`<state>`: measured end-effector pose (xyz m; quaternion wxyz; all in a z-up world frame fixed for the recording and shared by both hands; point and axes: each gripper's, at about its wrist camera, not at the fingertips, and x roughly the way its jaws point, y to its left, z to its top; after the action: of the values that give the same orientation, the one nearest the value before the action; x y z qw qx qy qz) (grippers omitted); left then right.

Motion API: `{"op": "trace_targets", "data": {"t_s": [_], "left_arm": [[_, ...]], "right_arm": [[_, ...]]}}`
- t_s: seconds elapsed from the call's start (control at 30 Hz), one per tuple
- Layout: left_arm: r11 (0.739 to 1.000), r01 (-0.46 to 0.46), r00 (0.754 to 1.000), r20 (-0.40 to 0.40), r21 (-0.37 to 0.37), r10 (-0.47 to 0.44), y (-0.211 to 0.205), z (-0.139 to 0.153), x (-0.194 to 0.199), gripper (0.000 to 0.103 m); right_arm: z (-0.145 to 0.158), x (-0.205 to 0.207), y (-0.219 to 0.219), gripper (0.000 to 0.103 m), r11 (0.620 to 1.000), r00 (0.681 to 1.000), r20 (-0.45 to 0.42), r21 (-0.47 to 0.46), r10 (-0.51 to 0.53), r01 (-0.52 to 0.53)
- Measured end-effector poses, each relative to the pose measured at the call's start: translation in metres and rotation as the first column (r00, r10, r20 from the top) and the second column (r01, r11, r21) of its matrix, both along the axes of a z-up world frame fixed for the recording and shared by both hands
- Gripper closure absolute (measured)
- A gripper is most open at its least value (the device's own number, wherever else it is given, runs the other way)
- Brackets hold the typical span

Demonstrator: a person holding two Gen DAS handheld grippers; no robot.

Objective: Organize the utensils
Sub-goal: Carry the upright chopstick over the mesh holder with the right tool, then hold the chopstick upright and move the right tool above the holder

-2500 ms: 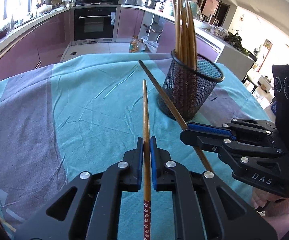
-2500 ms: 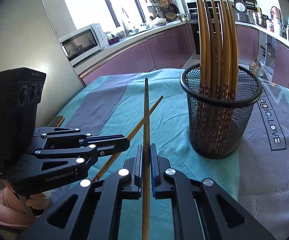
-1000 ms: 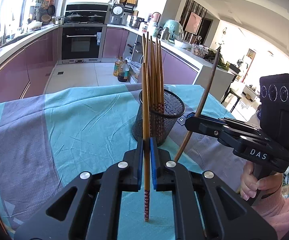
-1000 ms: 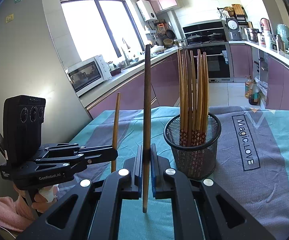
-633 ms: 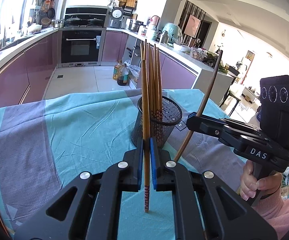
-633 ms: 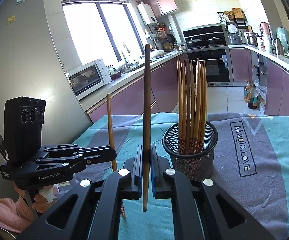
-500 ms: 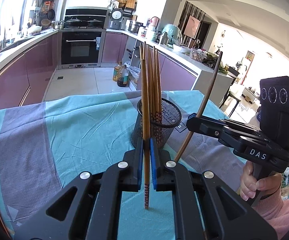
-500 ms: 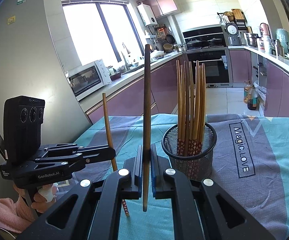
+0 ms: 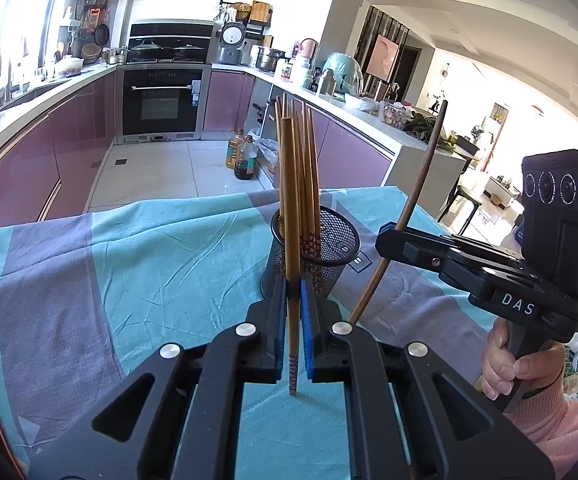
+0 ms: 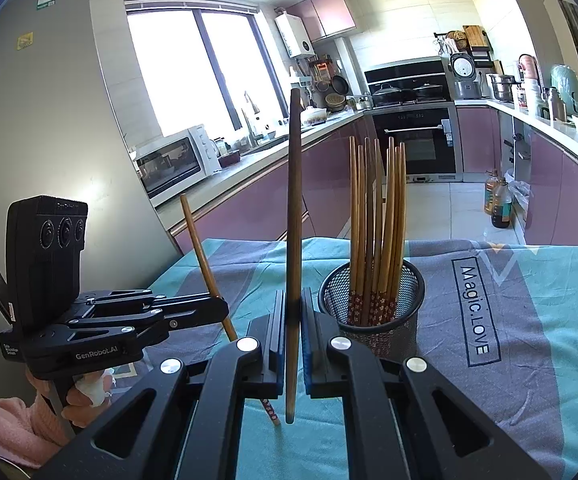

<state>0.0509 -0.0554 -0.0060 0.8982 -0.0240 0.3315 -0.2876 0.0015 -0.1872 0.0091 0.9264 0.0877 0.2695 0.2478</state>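
Now both chopsticks, lying flat on the bench seconds ago, stand upright beside the mesh cup [image 10: 373,316], the left gripper [image 9: 293,320] clamped on the patterned chopstick [image 9: 291,208] and the right gripper [image 10: 293,332] on the dark chopstick [image 10: 293,200] (likely next: dropping them in).

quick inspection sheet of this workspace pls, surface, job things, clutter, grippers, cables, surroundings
surface: table under a teal and grey cloth, creased.
job's things: black mesh holder with upright chopsticks; a patterned-end chopstick and a darker chopstick are held above the cloth.
clutter: nothing seen.
grippers: left gripper shut on the patterned-end chopstick; right gripper shut on the darker chopstick.
cables: nothing seen.
surroundings: kitchen with oven, microwave, oil bottles on floor.
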Motion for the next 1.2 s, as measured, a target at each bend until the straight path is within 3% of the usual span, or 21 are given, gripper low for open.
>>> {"op": "trace_targets", "data": {"t_s": [1.2], "left_arm": [[1.000, 0.009, 0.999, 0.041, 0.003, -0.009, -0.002, 0.011, -0.001, 0.095]], "right_arm": [[0.012, 0.007, 0.000, 0.097, 1.000, 1.000, 0.029, -0.011, -0.011, 0.011]]}}
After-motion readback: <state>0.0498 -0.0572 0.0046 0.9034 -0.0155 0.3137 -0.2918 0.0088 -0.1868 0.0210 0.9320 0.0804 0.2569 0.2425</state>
